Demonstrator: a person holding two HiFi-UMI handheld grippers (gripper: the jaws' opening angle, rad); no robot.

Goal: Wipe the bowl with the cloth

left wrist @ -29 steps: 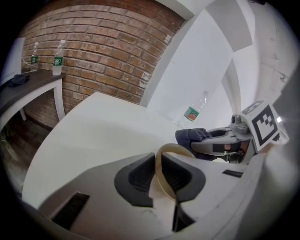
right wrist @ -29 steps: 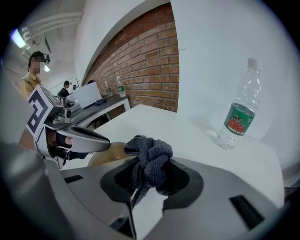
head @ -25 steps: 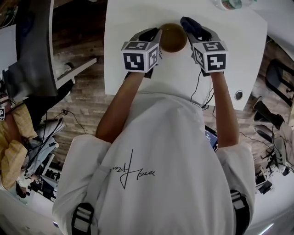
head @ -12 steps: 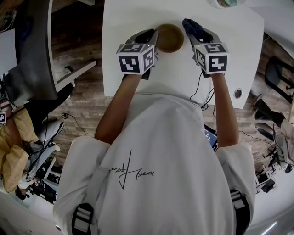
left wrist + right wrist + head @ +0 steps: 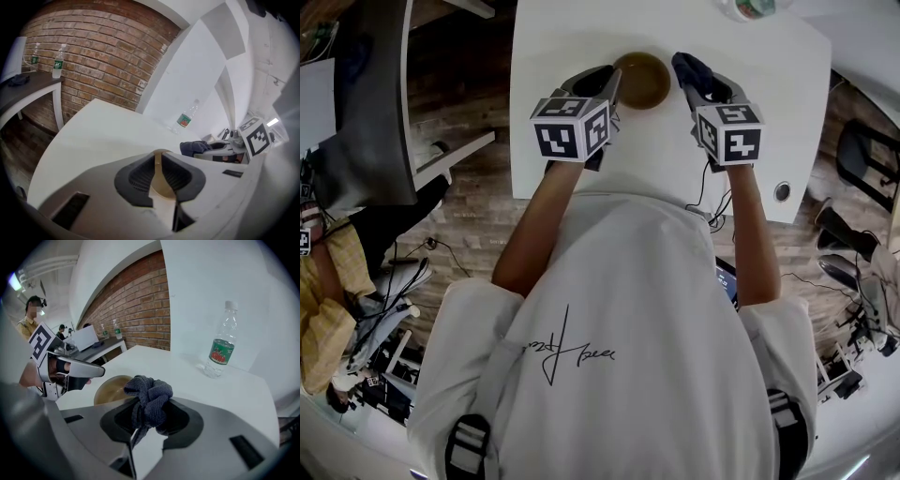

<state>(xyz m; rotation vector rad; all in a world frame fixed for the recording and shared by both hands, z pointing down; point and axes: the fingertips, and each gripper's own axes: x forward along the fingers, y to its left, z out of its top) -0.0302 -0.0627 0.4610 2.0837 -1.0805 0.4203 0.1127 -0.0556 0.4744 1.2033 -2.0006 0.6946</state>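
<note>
1. Bowl (image 5: 642, 80) and my left claw (image 5: 158, 165) have edged left on the tabletop (image 5: 572, 37) — claw pinching its rim.
2. Right claw (image 5: 146, 418) grips the bunched cloth (image 5: 150, 394) beside it; next, press cloth inside, sweep.

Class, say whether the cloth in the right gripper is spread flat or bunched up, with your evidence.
Bunched up: the cloth is a crumpled wad of folds pinched between the right gripper's jaws, bulging above them.

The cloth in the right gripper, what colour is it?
The cloth is dark grey, clearest in the right gripper view.
</note>
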